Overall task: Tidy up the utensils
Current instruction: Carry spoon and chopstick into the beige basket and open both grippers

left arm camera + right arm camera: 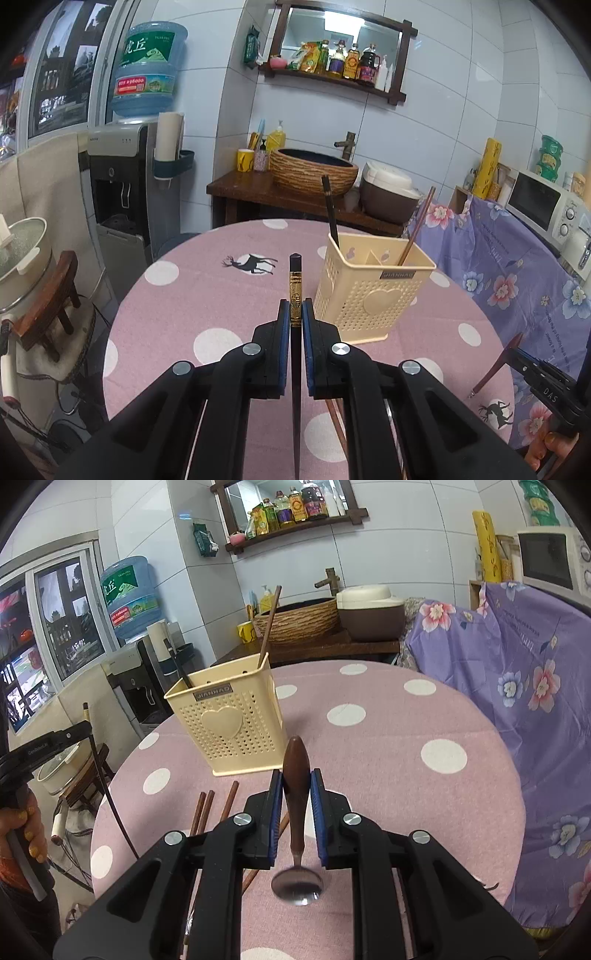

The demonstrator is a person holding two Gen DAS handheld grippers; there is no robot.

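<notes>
A cream perforated utensil holder (371, 291) stands on the pink polka-dot table (192, 295); it holds a black chopstick (330, 210) and a brown chopstick (417, 229). My left gripper (295, 314) is shut on a dark chopstick with a gold band (295, 291), held left of the holder. My right gripper (296, 786) is shut on the brown wooden handle of a metal spoon (296, 790), in front of the holder (229, 723). Several brown chopsticks (207, 808) lie on the table (388, 757) by the right gripper.
A wooden counter (243, 188) with a woven basin (314, 170) and rice cooker (388, 192) stands behind the table. A water dispenser (118, 177) stands at left. A purple floral cloth (517, 266) covers furniture at right, under a microwave (543, 203).
</notes>
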